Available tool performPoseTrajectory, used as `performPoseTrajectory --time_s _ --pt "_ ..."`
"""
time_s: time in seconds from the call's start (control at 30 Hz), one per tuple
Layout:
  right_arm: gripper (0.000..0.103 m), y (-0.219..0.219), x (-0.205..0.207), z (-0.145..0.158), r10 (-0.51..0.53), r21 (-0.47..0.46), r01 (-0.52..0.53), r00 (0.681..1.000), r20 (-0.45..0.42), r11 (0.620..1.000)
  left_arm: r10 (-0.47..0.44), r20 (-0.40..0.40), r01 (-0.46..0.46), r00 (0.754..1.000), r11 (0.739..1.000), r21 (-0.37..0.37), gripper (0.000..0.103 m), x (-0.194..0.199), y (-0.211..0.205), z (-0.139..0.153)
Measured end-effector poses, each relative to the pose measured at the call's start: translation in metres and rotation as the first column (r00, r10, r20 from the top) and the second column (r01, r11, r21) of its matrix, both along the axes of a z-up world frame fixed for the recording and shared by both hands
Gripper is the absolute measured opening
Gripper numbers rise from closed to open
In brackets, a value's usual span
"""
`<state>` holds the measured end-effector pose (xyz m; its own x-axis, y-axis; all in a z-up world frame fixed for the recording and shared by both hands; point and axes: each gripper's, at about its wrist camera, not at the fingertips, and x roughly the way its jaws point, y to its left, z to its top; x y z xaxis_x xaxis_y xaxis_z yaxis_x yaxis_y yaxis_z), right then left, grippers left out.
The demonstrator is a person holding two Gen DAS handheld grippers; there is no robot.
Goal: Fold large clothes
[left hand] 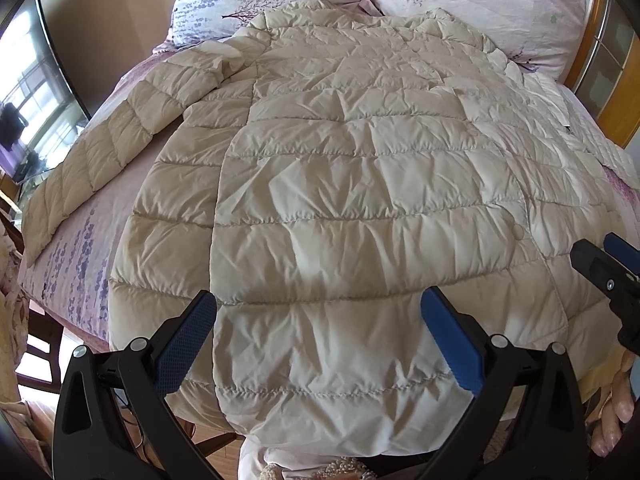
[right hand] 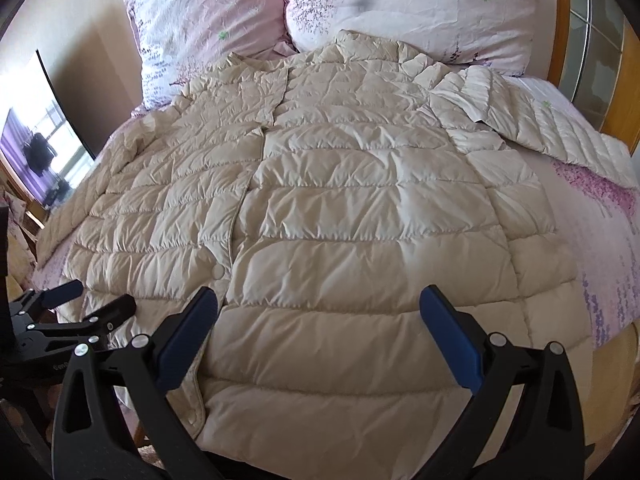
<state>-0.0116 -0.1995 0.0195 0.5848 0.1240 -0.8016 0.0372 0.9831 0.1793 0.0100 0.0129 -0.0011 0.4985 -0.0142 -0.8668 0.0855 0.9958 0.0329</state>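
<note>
A large cream quilted down coat (left hand: 340, 168) lies flat, front up, on the bed, collar toward the pillows and hem toward me. It also shows in the right wrist view (right hand: 340, 208). Its left sleeve (left hand: 100, 152) stretches out to the left; its right sleeve (right hand: 552, 128) lies out to the right. My left gripper (left hand: 318, 304) is open and empty above the hem, jaws wide apart. My right gripper (right hand: 318, 304) is open and empty above the hem, further right. Each gripper shows at the edge of the other's view: the right one (left hand: 604, 264) and the left one (right hand: 92, 304).
Two pink floral pillows (right hand: 400, 4) lie at the head of the bed. The pink floral sheet (right hand: 600, 232) shows beside the coat. A wooden headboard (right hand: 560, 20) stands at the right. A dark television screen (right hand: 40, 140) stands at the left, a wooden chair (left hand: 44, 352) below it.
</note>
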Motion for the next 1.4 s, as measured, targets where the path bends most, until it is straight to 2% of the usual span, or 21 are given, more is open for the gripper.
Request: performPoseTrajectory --time_s 0.17,0.3,0.43,0.5,0.53,0.63,0.7,0.77,0.83,0.9,0.93,1.0,1.03,1.17,1.23,1.27,1.3,1.33,1.4 --pt "0.101 -0.012 0.007 -0.006 0.003 0.089 -0.002 1.000 -0.002 0.996 -0.028 0.012 0.028 1.000 1.000 -0.006 0.102 0.004 -0.004 0.001" --pt "0.101 -0.031 0.012 -0.006 -0.019 0.175 0.014 0.999 0.028 0.984 -0.038 0.044 0.038 0.998 0.999 -0.005 0.102 0.011 -0.003 0.007" --pt "0.101 -0.082 0.022 0.008 -0.140 0.257 0.122 0.988 0.056 0.959 -0.033 0.088 0.033 0.996 0.999 -0.005 0.102 0.026 0.005 0.021" --pt "0.101 -0.121 0.026 0.016 -0.239 0.307 0.207 0.968 0.070 0.929 -0.032 0.132 0.036 0.991 0.999 -0.030 0.102 0.036 0.012 0.028" --pt "0.100 -0.147 0.028 0.020 -0.307 0.332 0.267 0.949 0.075 0.905 -0.036 0.146 0.043 0.989 0.998 -0.048 0.102 0.041 0.016 0.031" --pt "0.087 -0.219 0.035 0.021 -0.487 0.379 0.433 0.872 0.054 0.818 -0.058 0.161 0.075 0.985 0.992 -0.100 0.102 0.062 0.024 0.038" --pt "0.076 -0.262 0.039 0.014 -0.578 0.414 0.525 0.816 0.006 0.744 -0.078 0.161 0.099 0.984 0.987 -0.123 0.102 0.076 0.025 0.040" --pt "0.068 -0.308 0.041 0.002 -0.662 0.459 0.611 0.747 -0.064 0.645 -0.096 0.166 0.120 0.982 0.983 -0.140 0.102 0.088 0.025 0.042" --pt "0.062 -0.345 0.040 -0.014 -0.723 0.494 0.677 0.679 -0.131 0.546 -0.121 0.186 0.155 0.975 0.972 -0.179 0.102 0.096 0.024 0.044" --pt "0.058 -0.370 0.038 -0.026 -0.763 0.507 0.723 0.621 -0.179 0.470 -0.137 0.222 0.190 0.965 0.952 -0.239 0.102 0.104 0.025 0.048" --pt "0.058 -0.382 0.037 -0.033 -0.780 0.509 0.742 0.594 -0.196 0.437 -0.140 0.246 0.207 0.959 0.940 -0.273 0.102 0.107 0.026 0.049" --pt "0.057 -0.396 0.037 -0.042 -0.798 0.507 0.764 0.562 -0.216 0.400 -0.140 0.283 0.232 0.949 0.916 -0.326 0.102 0.114 0.026 0.052" --pt "0.055 -0.403 0.038 -0.046 -0.807 0.510 0.773 0.545 -0.226 0.379 -0.137 0.287 0.234 0.948 0.913 -0.335 0.102 0.118 0.025 0.053" --pt "0.045 -0.430 0.040 -0.050 -0.838 0.498 0.794 0.503 -0.214 0.349 -0.120 0.295 0.231 0.948 0.897 -0.377 0.102 0.132 0.025 0.054" --pt "0.032 -0.437 0.044 -0.052 -0.850 0.464 0.816 0.481 -0.215 0.345 -0.097 0.282 0.208 0.955 0.893 -0.399 0.102 0.140 0.028 0.052" --pt "0.022 -0.442 0.046 -0.050 -0.856 0.444 0.828 0.471 -0.215 0.344 -0.098 0.251 0.195 0.963 0.896 -0.400 0.102 0.146 0.028 0.049" --pt "0.013 -0.444 0.049 -0.048 -0.861 0.422 0.837 0.465 -0.209 0.349 -0.103 0.220 0.185 0.970 0.900 -0.396 0.102 0.151 0.028 0.046" --pt "0.009 -0.445 0.054 -0.043 -0.866 0.391 0.843 0.465 -0.184 0.369 -0.111 0.179 0.175 0.978 0.903 -0.393 0.102 0.157 0.028 0.042" --pt "0.006 -0.438 0.066 -0.023 -0.870 0.315 0.844 0.484 -0.097 0.434 -0.115 0.115 0.153 0.987 0.898 -0.413 0.102 0.166 0.031 0.034"
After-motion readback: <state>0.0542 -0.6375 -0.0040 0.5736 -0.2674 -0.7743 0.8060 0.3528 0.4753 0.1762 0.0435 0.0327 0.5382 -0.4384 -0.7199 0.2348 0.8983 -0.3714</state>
